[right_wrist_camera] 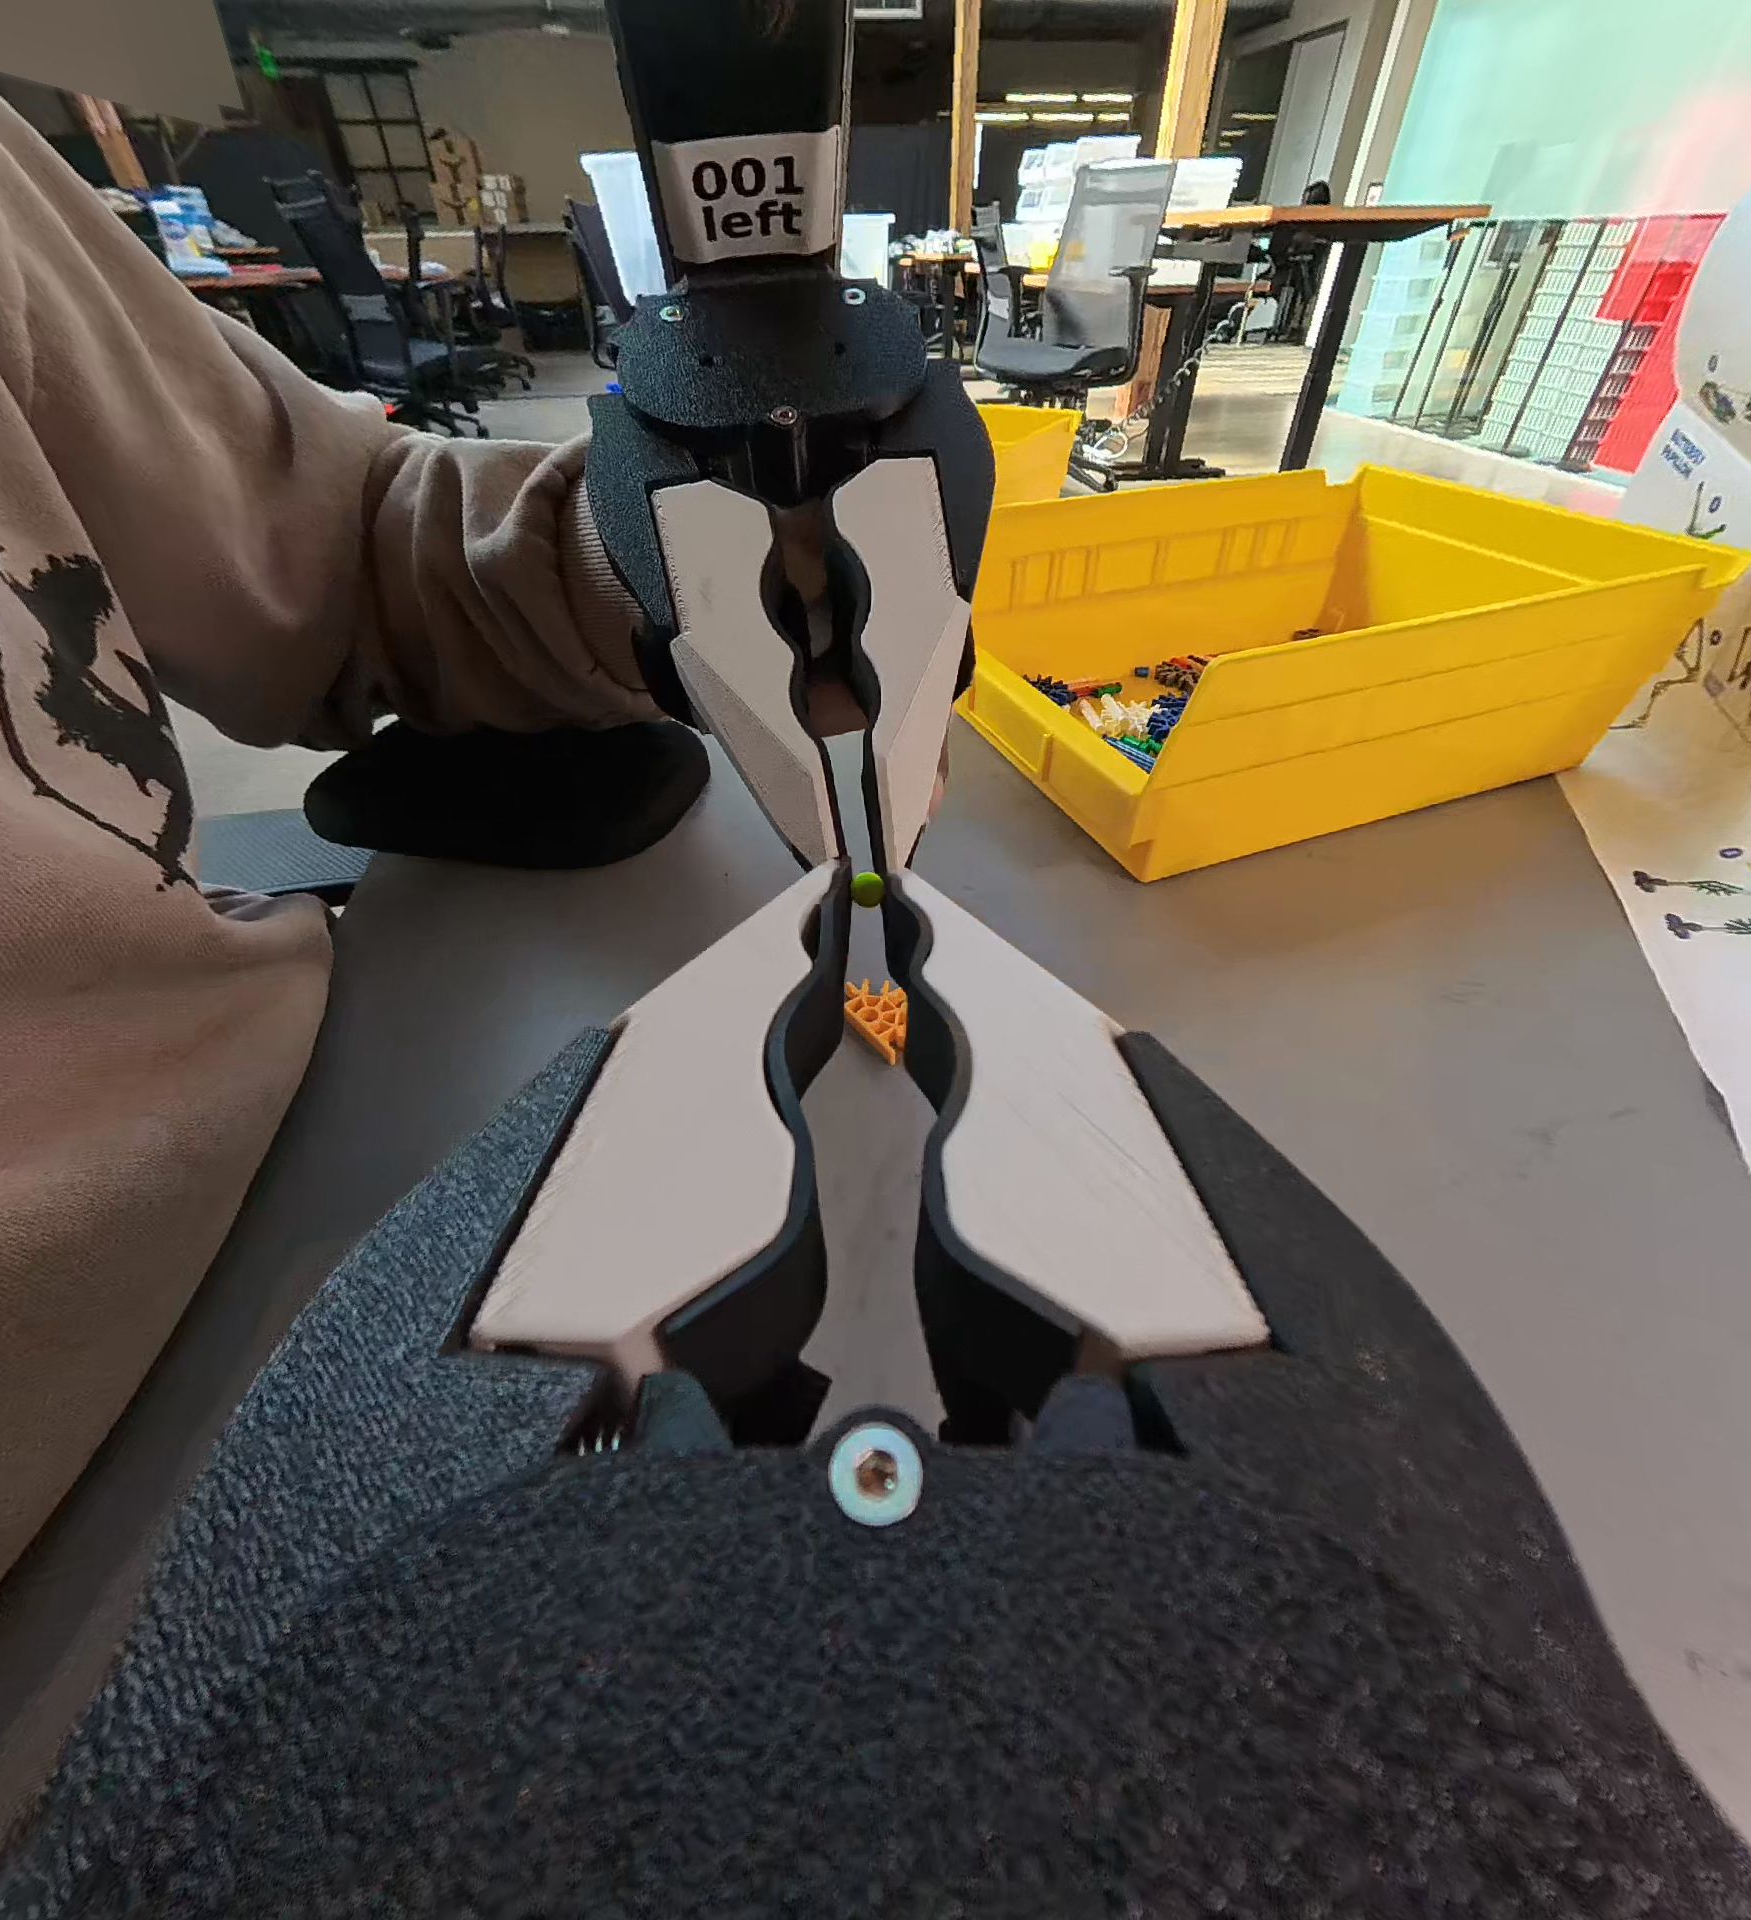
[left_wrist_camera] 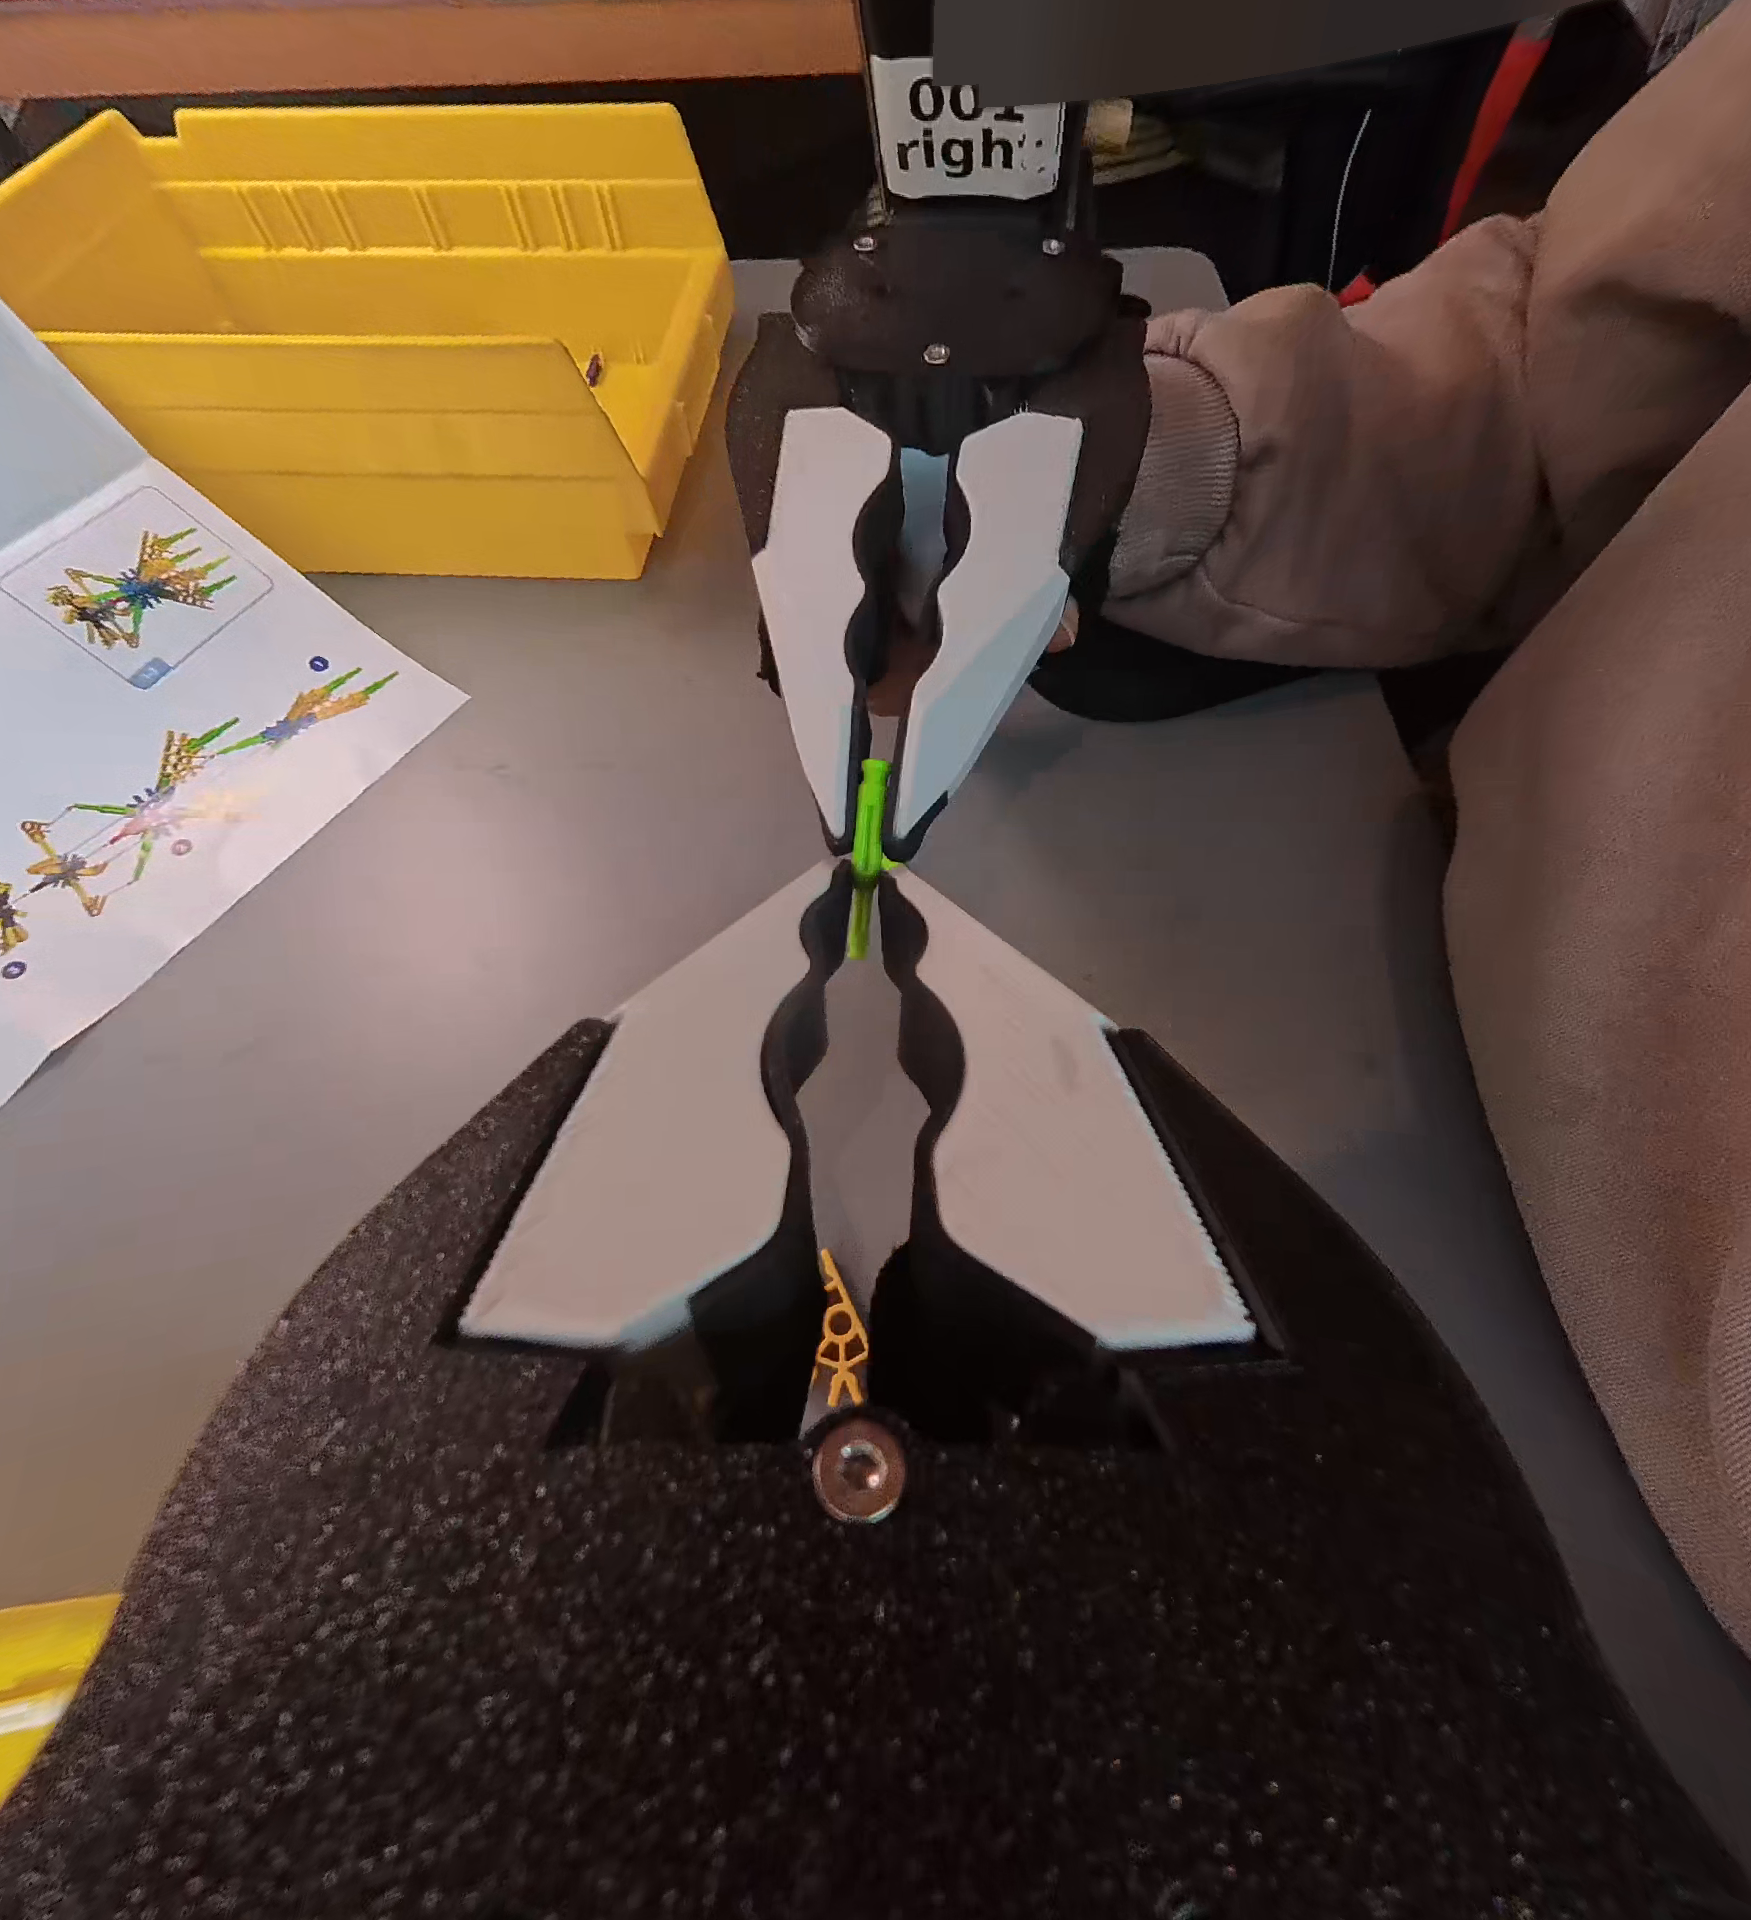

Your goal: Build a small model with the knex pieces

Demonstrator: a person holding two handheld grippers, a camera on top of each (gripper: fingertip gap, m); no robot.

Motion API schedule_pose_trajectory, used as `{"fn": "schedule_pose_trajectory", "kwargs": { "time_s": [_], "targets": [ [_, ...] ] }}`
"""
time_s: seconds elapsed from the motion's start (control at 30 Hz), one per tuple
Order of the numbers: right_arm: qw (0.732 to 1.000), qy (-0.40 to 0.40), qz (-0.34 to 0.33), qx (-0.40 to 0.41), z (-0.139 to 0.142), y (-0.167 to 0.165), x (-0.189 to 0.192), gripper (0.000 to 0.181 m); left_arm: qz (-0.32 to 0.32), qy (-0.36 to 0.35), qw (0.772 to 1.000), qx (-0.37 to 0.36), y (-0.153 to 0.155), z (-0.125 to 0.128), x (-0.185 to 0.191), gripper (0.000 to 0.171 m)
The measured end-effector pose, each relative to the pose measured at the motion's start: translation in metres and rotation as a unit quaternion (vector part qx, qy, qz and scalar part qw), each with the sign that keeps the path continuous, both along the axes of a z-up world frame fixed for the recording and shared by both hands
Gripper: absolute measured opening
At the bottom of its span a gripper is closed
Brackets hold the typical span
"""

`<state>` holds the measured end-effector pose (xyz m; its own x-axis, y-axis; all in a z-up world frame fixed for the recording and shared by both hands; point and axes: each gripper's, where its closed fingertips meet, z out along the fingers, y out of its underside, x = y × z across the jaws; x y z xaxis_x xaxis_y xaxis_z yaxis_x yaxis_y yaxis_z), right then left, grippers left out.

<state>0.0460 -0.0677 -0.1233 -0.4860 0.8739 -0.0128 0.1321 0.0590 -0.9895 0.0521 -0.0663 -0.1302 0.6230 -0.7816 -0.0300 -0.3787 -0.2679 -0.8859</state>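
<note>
A thin green rod (left_wrist_camera: 866, 831) is held above the grey table (left_wrist_camera: 497, 935), between two grippers that meet tip to tip. My left gripper (left_wrist_camera: 855, 878) is shut on its near end. My right gripper (left_wrist_camera: 871, 836) comes from the far side and is shut on the other end. In the right wrist view the rod (right_wrist_camera: 866, 886) shows end-on between my right gripper's (right_wrist_camera: 868, 878) tips, with the left gripper (right_wrist_camera: 855, 857) facing it. A yellow-orange fan-shaped connector (right_wrist_camera: 879, 1018) lies on the table under the fingers. It also shows in the left wrist view (left_wrist_camera: 840, 1340).
A yellow bin (right_wrist_camera: 1370, 665) holding several small coloured pieces (right_wrist_camera: 1131, 707) stands beside the grippers; it also shows in the left wrist view (left_wrist_camera: 383, 343). A printed instruction sheet (left_wrist_camera: 123, 779) lies next to it. A person's tan sleeves (right_wrist_camera: 227, 520) and body flank the other side. The tips of both grippers are at nearly the same place. Both grippers' tips are roughly 12 centimetres from the yellow-orange fan-shaped connector (right_wrist_camera: 879, 1018).
</note>
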Motion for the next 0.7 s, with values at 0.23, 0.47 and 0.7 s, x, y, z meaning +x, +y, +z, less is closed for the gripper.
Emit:
{"fn": "schedule_pose_trajectory", "kwargs": {
  "time_s": [0.23,0.47,0.7],
  "targets": [
    [0.959,-0.114,-0.1,0.238,-0.059,0.058,0.01,0.003,0.194,-0.02,0.981,-0.015,-0.005,-0.024,-0.078,0.013],
    [0.927,-0.215,-0.103,0.289,-0.114,0.08,0.013,0.004,0.215,0.038,0.975,-0.036,-0.017,-0.075,-0.1,0.014],
    [0.96,-0.164,-0.148,0.174,-0.082,0.095,0.011,0.04,0.267,0.035,0.963,-0.015,-0.011,-0.069,-0.138,0.013]
  ]
}}
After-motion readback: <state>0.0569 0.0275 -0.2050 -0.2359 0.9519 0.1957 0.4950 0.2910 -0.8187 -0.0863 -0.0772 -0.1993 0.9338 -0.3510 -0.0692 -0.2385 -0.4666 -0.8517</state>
